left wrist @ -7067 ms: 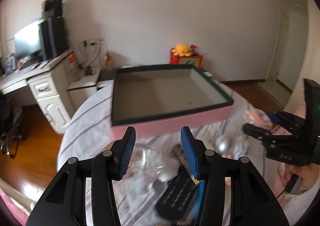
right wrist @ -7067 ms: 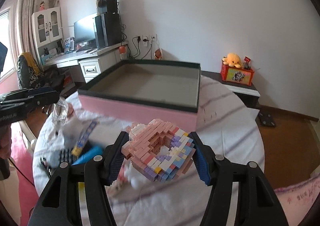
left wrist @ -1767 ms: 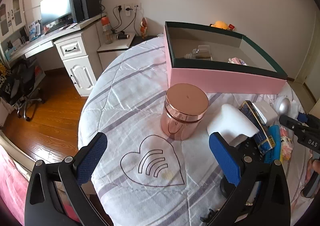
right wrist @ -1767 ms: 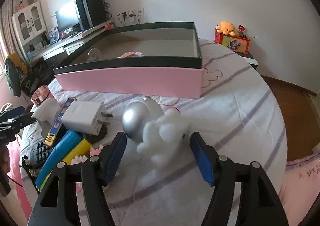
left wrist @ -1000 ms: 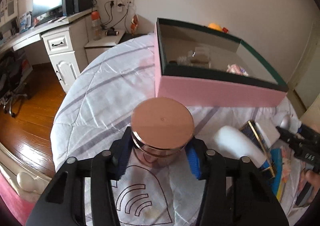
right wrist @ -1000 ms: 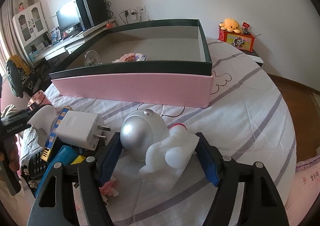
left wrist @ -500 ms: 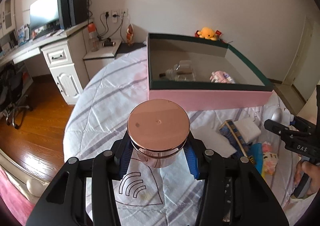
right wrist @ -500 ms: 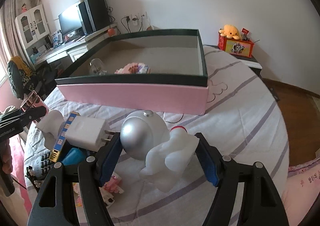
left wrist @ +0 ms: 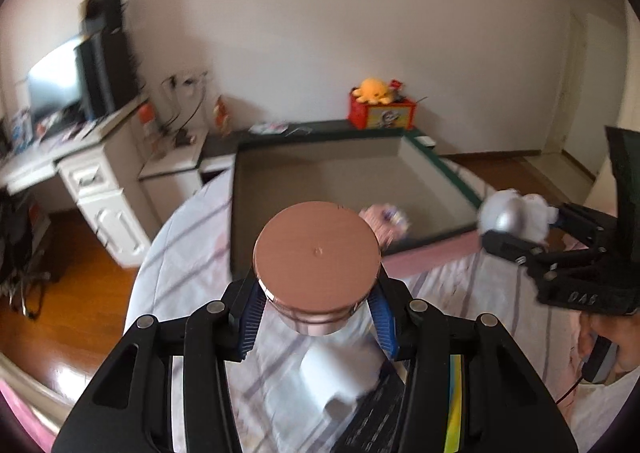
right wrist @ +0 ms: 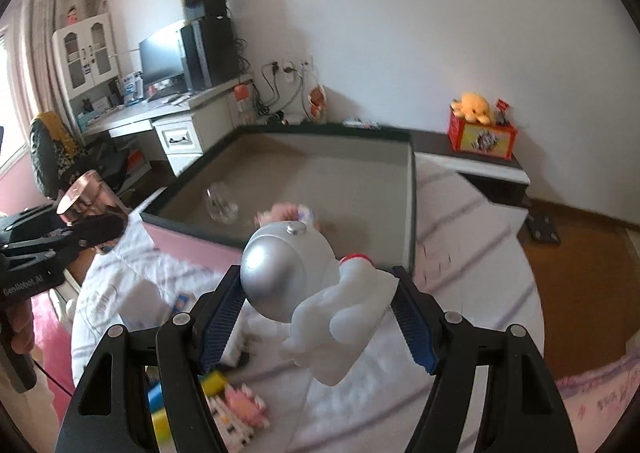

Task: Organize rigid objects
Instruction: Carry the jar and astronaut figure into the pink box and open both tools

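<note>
My left gripper (left wrist: 318, 327) is shut on a rose-gold round jar (left wrist: 316, 263) and holds it in the air before the near wall of the pink box (left wrist: 440, 253). It also shows in the right wrist view (right wrist: 86, 199). My right gripper (right wrist: 318, 323) is shut on a white astronaut figure with a silver helmet (right wrist: 316, 289), lifted above the bed in front of the box (right wrist: 412, 205). The figure shows in the left wrist view (left wrist: 512, 215) at the box's right edge. Inside the box lie a pastel brick model (right wrist: 290, 215) and a clear glass item (right wrist: 220, 207).
On the striped bed cover (left wrist: 188, 253) lie a white charger (left wrist: 340, 373), a dark keypad device (left wrist: 372, 417), and yellow and blue items (right wrist: 180, 405) with a pink-white brick piece (right wrist: 240, 413). A white desk (right wrist: 176, 125) stands at the left, a red toy box (right wrist: 480, 137) behind.
Both grippers have risen and moved toward the box. The jar and the astronaut figure are lifted off the bed and now hang near the box's front wall.
</note>
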`<state>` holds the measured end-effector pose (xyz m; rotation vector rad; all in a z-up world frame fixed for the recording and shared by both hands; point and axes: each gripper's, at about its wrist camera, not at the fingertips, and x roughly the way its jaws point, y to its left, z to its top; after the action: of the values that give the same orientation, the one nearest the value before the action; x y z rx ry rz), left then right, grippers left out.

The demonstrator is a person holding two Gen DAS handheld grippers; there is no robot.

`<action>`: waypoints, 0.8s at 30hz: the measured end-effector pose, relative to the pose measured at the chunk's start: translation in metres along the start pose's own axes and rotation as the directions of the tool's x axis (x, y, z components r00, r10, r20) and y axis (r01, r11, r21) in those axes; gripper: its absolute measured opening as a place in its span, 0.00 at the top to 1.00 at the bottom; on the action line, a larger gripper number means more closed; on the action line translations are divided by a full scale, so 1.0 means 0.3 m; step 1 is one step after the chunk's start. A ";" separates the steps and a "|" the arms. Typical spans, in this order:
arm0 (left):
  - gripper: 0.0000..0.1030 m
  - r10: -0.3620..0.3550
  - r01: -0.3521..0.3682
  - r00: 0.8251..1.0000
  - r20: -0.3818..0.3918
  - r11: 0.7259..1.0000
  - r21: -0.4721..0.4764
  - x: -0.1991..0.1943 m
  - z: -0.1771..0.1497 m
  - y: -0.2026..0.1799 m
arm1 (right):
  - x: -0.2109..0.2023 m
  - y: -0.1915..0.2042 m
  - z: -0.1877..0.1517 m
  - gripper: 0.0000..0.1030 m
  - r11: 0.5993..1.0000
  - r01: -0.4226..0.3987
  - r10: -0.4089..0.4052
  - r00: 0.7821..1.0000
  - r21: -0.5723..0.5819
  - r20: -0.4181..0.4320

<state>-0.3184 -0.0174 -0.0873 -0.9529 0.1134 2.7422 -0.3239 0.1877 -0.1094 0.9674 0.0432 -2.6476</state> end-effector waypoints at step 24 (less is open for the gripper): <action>0.26 0.004 -0.009 0.984 -0.177 1.000 -0.026 0.453 0.211 0.082 | 0.493 -0.070 0.251 0.29 0.998 0.034 -0.045 0.970 -0.052 -0.237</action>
<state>-0.4658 -0.0051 -0.1221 -1.2046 0.1105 2.6665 -0.4836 0.1548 -0.1467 1.2751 0.1814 -2.5386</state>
